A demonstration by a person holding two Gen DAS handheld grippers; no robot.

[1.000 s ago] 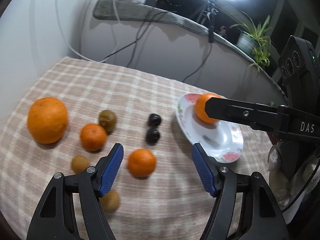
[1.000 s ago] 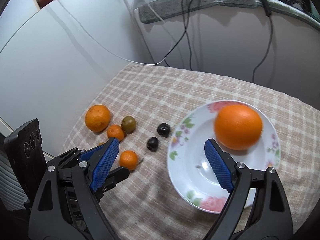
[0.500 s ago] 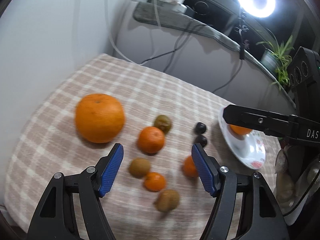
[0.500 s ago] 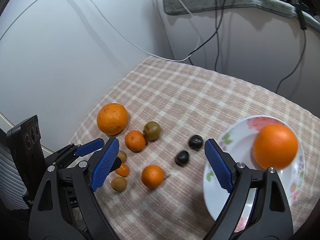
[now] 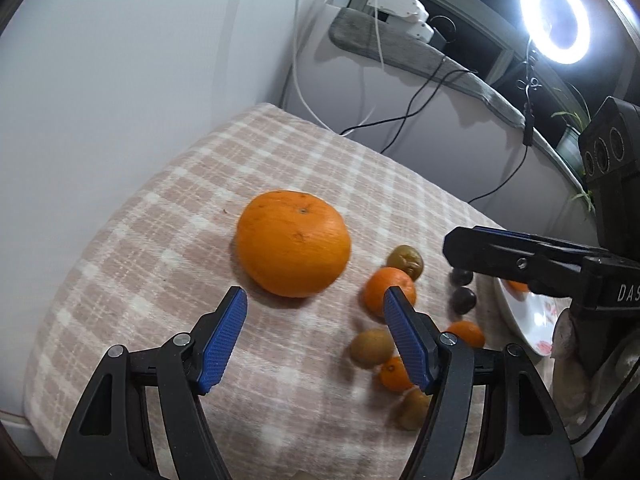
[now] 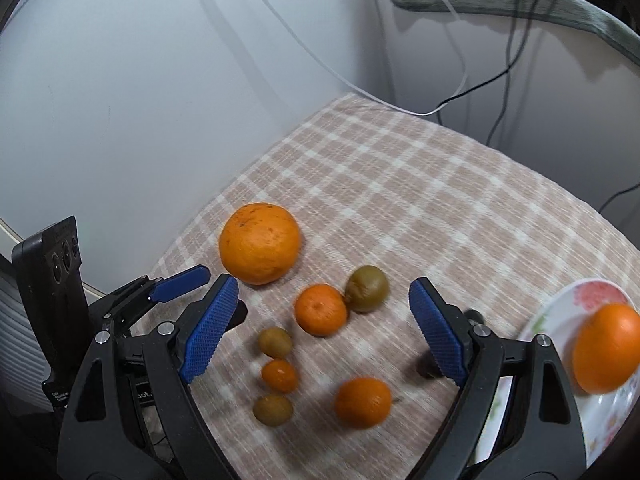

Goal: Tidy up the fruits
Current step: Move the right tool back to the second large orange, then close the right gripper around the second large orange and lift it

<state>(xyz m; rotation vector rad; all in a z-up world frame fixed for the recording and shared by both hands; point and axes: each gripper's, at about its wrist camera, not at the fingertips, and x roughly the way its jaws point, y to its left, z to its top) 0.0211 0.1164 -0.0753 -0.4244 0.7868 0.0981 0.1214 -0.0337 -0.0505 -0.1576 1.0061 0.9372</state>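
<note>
A large orange (image 5: 294, 242) lies on the checked cloth just beyond my open, empty left gripper (image 5: 315, 296). My right gripper (image 6: 323, 284) is open too and hovers over a cluster of small fruit: a mandarin (image 6: 320, 309), a greenish fruit (image 6: 367, 288), two kiwis (image 6: 274, 342), a tiny mandarin (image 6: 279, 375) and another mandarin (image 6: 363, 402). At the right edge a flowered plate (image 6: 560, 312) holds a second large orange (image 6: 606, 348). Two dark plums (image 5: 464, 300) lie beside the plate, mostly hidden behind my right finger in the right wrist view.
The checked cloth (image 6: 420, 200) covers a small table against a white wall. Cables (image 5: 372, 80) hang from a shelf behind it, with a ring light (image 5: 554, 24) and a plant further right. The table's left edge is near the large orange.
Both grippers have swung left across the table, away from the plate. The large orange now sits ahead of the left jaws; the small fruit sit under the right ones. Both stay open.
</note>
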